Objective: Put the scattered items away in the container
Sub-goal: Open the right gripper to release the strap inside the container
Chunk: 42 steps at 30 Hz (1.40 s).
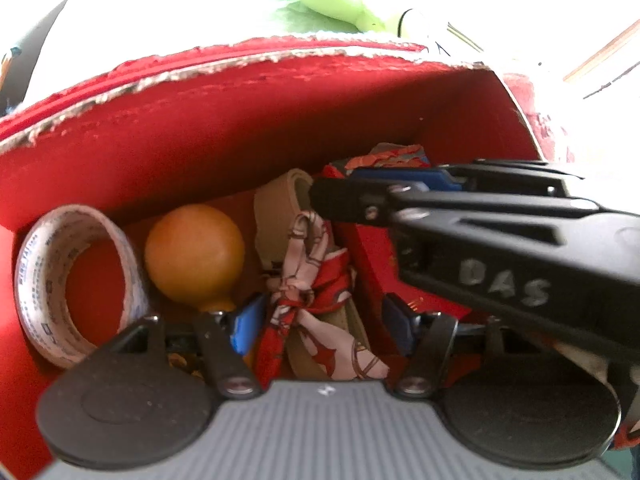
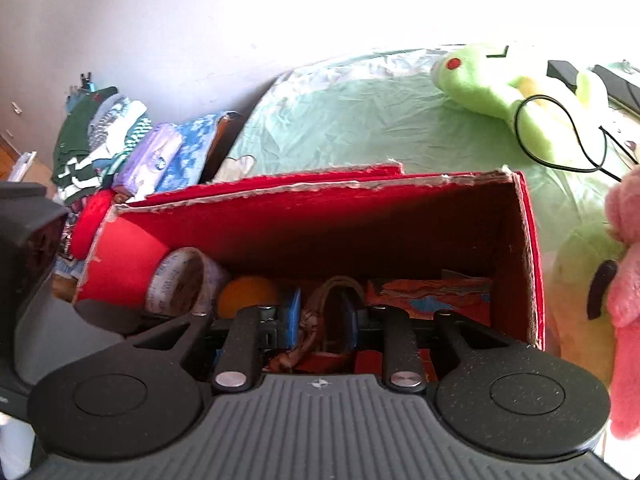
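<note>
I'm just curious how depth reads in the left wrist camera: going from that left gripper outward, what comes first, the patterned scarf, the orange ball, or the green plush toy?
1. Patterned scarf: inside the red box, between the left gripper's fingers.
2. Orange ball: in the box, to the left.
3. Green plush toy: outside, beyond the box's far wall.

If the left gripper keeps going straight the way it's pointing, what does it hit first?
Most likely the patterned red-and-white scarf tied round the beige strap, lying between the left gripper fingers inside the red box. Depth is hard to judge in this view.
</note>
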Each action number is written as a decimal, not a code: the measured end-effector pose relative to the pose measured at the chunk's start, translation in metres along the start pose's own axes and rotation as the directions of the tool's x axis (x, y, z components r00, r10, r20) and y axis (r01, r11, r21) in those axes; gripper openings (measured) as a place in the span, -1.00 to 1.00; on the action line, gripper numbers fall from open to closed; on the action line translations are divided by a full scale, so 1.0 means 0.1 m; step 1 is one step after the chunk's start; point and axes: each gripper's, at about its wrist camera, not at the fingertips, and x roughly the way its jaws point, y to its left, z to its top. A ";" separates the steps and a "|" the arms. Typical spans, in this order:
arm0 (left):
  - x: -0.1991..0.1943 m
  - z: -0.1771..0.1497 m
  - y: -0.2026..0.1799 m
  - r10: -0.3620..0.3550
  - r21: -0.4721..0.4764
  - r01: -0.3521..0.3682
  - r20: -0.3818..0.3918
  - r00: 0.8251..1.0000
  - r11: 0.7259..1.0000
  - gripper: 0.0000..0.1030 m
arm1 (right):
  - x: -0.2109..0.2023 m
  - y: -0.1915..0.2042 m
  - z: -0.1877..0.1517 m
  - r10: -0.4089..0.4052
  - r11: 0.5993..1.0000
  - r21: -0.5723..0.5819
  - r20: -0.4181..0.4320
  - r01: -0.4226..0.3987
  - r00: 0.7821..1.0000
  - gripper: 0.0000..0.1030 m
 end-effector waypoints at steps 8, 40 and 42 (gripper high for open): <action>0.02 -0.03 -0.07 0.041 0.014 -0.041 0.005 0.999 0.999 0.26 | 0.13 0.03 0.00 -0.015 1.000 -0.029 -0.085 0.012 0.996 -0.52; 0.03 0.08 0.02 0.244 -0.033 -0.241 0.131 0.961 0.970 0.60 | 0.15 0.01 0.03 -0.038 0.999 -0.001 -0.072 0.038 0.997 -0.52; 0.01 0.07 0.02 0.256 -0.036 -0.254 0.137 0.957 0.967 0.60 | 0.15 0.01 0.03 -0.040 0.999 0.000 -0.069 0.041 0.997 -0.52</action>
